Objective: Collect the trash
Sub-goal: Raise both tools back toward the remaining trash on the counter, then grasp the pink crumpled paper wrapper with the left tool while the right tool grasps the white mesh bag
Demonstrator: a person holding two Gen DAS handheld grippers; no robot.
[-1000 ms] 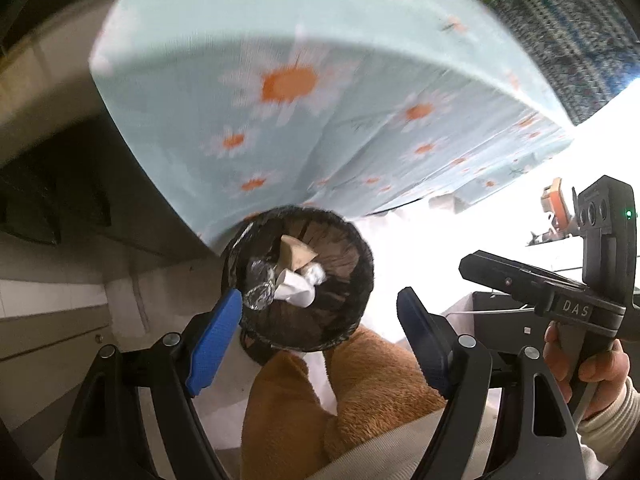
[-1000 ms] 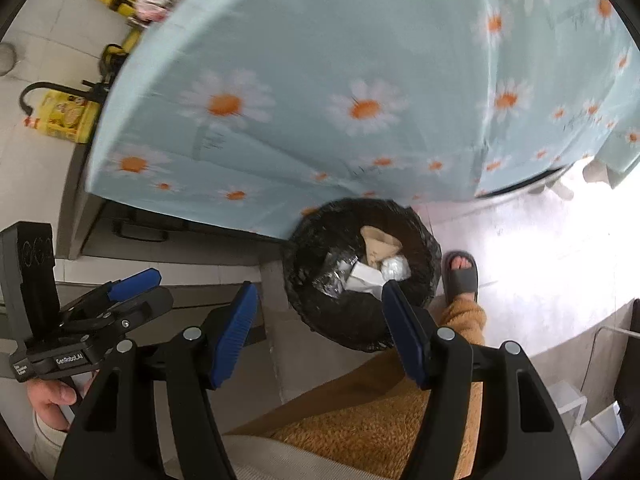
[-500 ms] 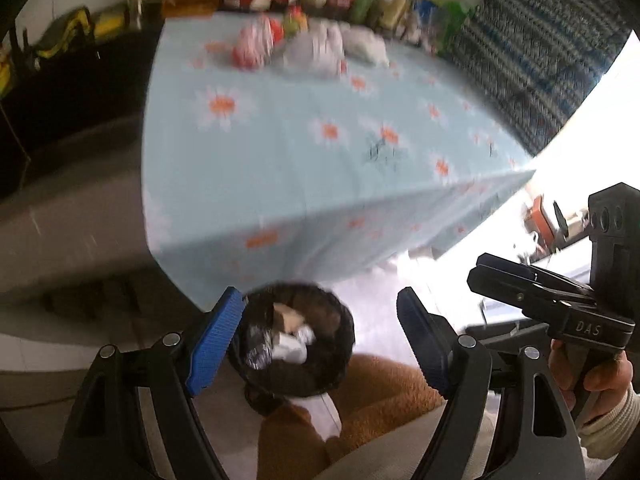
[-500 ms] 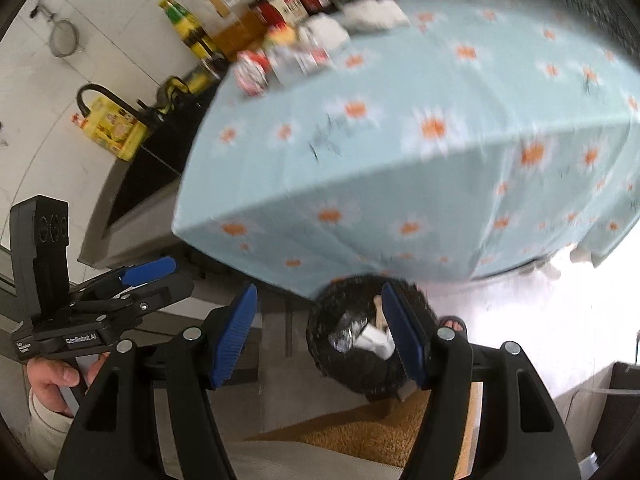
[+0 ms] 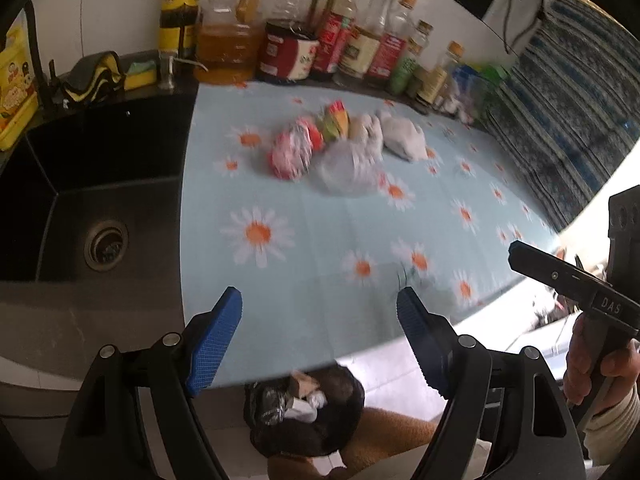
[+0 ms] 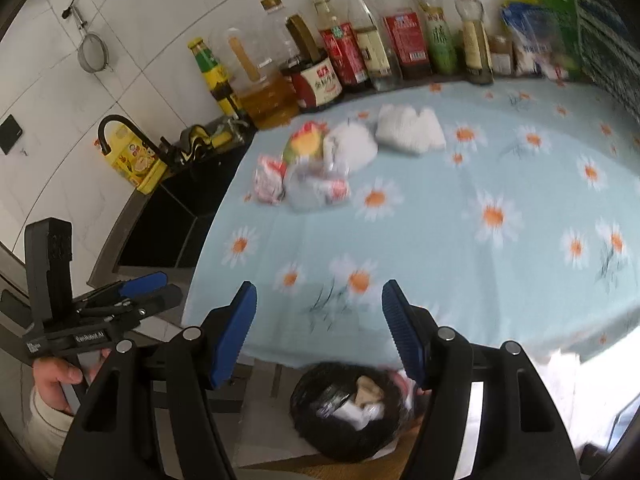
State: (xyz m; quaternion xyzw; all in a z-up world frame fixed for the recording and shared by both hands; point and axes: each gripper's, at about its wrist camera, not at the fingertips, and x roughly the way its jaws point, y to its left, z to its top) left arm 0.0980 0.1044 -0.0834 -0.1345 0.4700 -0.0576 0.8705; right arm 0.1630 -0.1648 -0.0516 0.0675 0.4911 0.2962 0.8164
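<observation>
I have lifted both empty, released grippers, left gripper (image 5: 320, 336) and right gripper (image 6: 320, 328), from the bin (image 5: 304, 412) toward the wrappers (image 5: 340, 148) at twelve o'clock on the tabletop (image 5: 312, 264), ready to grab more.

left hand-held gripper (image 5: 320, 340) hangs open above the daisy cloth (image 5: 320, 248), crumpled wrappers (image 5: 344, 152) ahead.

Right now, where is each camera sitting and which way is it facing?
Left wrist: on the left gripper, angled down over the daisy tablecloth; its open blue fingers and the other hand show.
Right wrist: on the right gripper, same downward tilt; open fingers, other hand show.
Shared: trash pile, trash bin, bottles.
</observation>
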